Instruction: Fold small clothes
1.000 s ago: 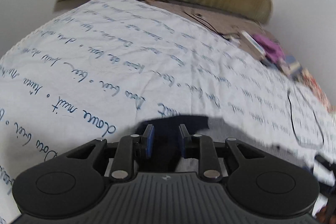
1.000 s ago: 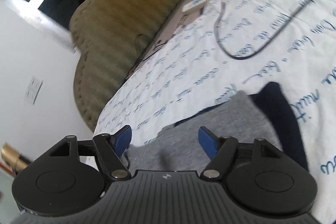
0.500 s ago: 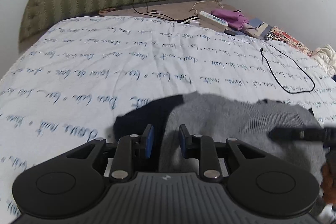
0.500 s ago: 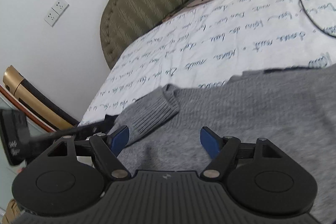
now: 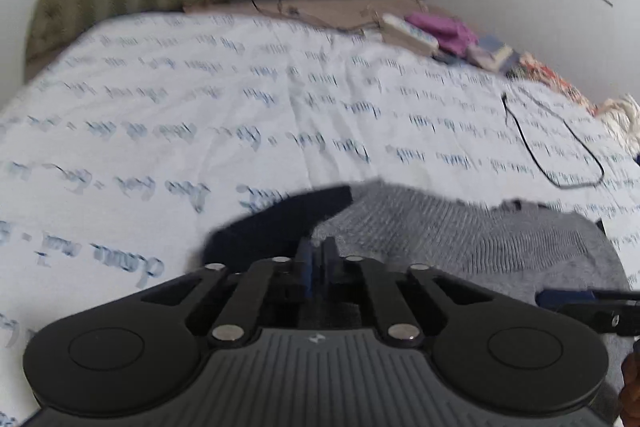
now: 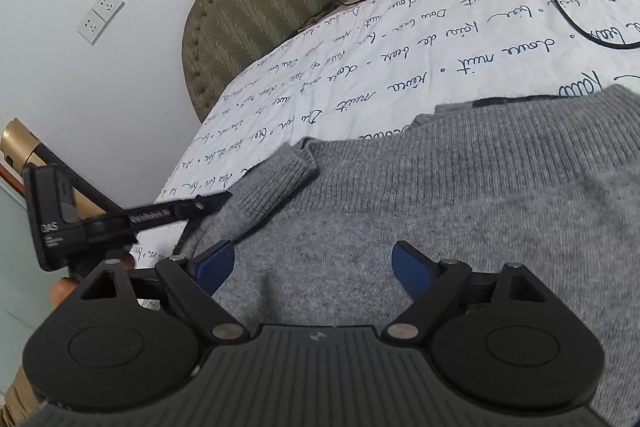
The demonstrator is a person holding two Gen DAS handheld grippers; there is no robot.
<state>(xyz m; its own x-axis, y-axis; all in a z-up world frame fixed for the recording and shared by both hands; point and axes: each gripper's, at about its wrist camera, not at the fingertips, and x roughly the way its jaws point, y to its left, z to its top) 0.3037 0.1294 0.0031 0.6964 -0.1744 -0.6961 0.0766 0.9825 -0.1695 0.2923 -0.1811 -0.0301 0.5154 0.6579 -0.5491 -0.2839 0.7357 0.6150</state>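
Your left gripper (image 5: 316, 259) has just closed, fingers together at the left edge of the grey sweater (image 6: 460, 227); whether cloth is pinched is hidden. Your right gripper (image 6: 312, 267) has been opening, fingers wide apart above the knit, holding nothing. The sweater lies flat on the lettered bedsheet (image 5: 240, 107). You seem to be starting a fold; next, your right should take an edge.

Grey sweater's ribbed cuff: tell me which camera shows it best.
The right wrist view. The ribbed cuff is sharp there, lying on the grey sweater near the left hand-held gripper. The left wrist view is blurred and shows only grey ribbing; no cuff can be made out.
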